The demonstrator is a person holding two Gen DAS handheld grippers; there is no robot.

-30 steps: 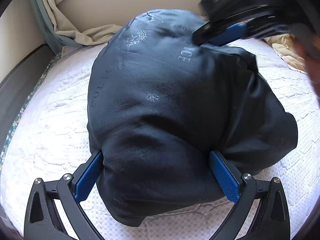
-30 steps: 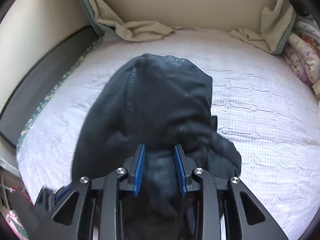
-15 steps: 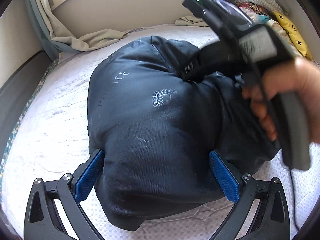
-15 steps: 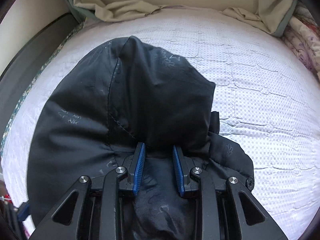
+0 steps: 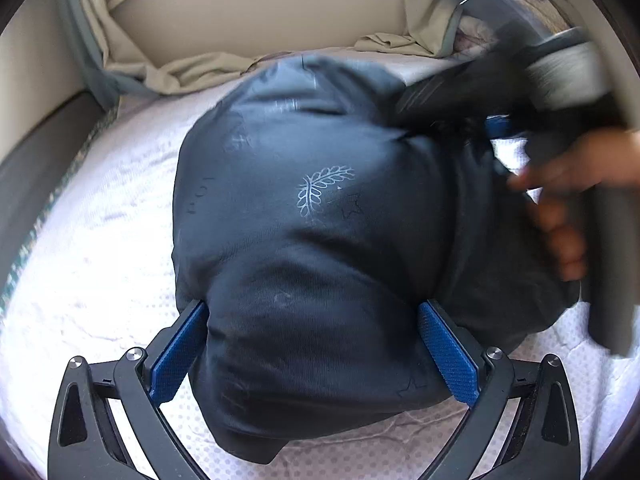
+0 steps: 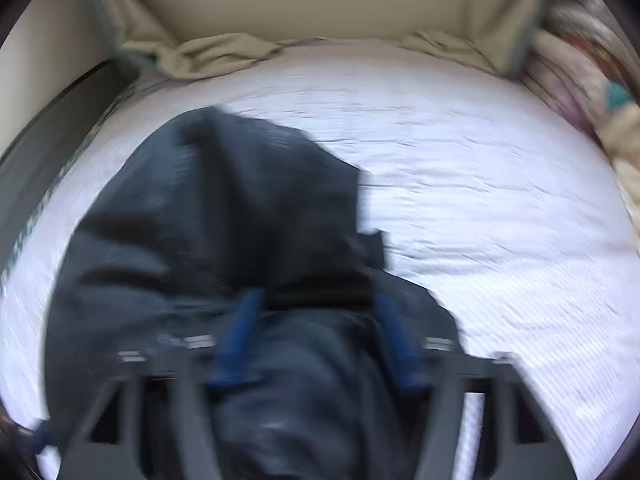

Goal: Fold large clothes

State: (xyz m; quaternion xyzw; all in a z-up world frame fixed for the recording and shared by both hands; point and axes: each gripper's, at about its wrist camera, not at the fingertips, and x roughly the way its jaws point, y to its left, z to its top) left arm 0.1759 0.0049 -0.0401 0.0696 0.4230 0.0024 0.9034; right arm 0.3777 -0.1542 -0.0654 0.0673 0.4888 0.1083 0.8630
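Observation:
A dark navy printed garment [image 5: 320,232] lies bunched on the white bedspread [image 5: 92,264]. My left gripper [image 5: 314,352] is wide open, its blue pads on both sides of the garment's near bulge. The right gripper [image 5: 496,124], with the hand holding it, is blurred at the garment's far right edge. In the right wrist view the garment [image 6: 224,240] fills the lower left, and my right gripper [image 6: 318,340] has its jaws spread with dark cloth lying between them; the view is blurred.
Beige curtains [image 5: 192,68] pool along the wall at the bed's far edge. Folded patterned bedding [image 6: 580,68] is stacked at the right. A dark bed frame [image 5: 36,148] runs along the left. Bare white bedspread [image 6: 480,184] lies right of the garment.
The right gripper's jaws, pinched narrowly on cloth before, have spread apart, and it has shifted to the right in the left view. The left gripper stays put around the bulge.

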